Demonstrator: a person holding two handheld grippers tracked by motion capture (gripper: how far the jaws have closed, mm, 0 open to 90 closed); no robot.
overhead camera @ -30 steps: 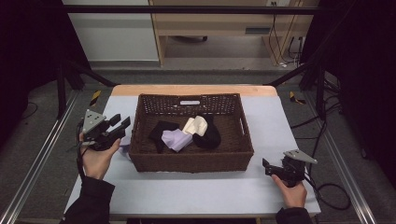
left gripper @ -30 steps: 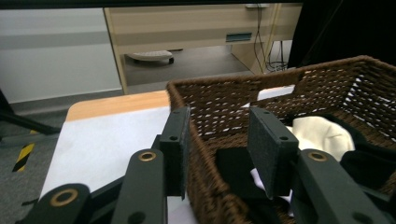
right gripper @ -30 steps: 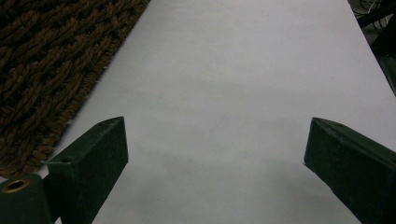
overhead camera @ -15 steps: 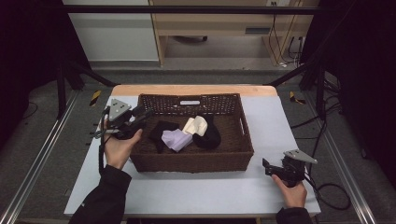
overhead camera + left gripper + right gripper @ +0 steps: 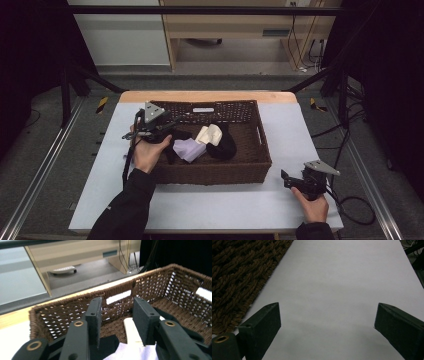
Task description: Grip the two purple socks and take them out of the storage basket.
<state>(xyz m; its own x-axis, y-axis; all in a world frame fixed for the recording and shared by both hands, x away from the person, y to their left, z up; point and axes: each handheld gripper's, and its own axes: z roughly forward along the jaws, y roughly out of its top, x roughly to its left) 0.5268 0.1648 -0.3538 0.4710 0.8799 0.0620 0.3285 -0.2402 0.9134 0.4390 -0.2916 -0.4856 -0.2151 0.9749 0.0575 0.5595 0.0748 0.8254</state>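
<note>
The lilac cloth [image 5: 189, 148] is heaped mid-basket [image 5: 264, 150], between black cloths and a cream one [image 5: 209, 133], no long axis discernible. The left gripper [image 5: 172, 123] is held over the basket's left rim, jaws parted, empty. The right gripper [image 5: 285, 176] is rested on bare table right of the basket, jaws wide apart.

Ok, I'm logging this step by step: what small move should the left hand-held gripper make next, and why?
Probably lower the left hand-held gripper a little into the wicker basket, toward the lavender cloth. Its jaws stand open above the basket's left end with nothing between them, and the lavender and cream cloths lie just below and ahead. The right hand-held gripper rests open on the table.
</note>
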